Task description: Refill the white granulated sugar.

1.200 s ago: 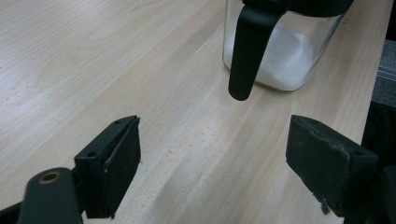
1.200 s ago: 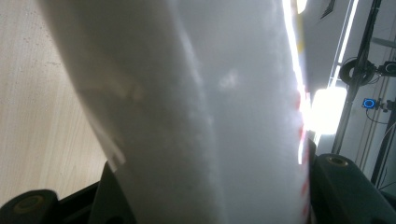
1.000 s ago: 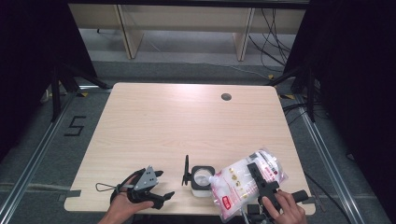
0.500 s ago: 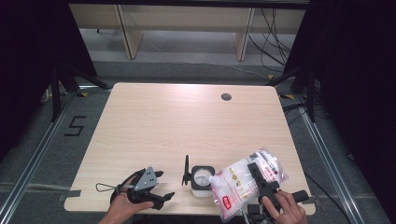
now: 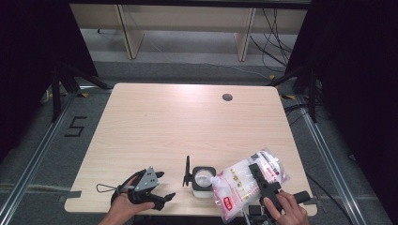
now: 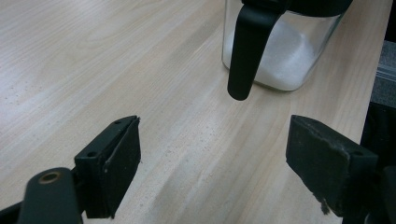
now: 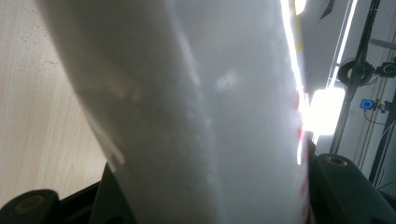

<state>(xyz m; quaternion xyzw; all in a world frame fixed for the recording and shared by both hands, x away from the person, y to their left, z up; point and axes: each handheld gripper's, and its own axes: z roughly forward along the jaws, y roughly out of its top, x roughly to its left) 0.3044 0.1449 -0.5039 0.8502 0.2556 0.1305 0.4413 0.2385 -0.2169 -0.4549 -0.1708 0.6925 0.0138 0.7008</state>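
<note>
Clear refill pouch (image 5: 244,183) of white granules with red print, tilted at the lower right of the high view, spout touching the rim of a square glass jar (image 5: 202,182), black lid flipped open, partly filled, lower centre

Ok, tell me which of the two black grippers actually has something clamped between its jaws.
The right gripper: its jaws clamp the clear plastic pouch of white powder, tilted over the glass jar. The left gripper stands open over bare table.

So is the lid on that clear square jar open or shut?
Open: the clear square jar's black lid stands flipped up at its left, and white powder shows through its mouth.
</note>
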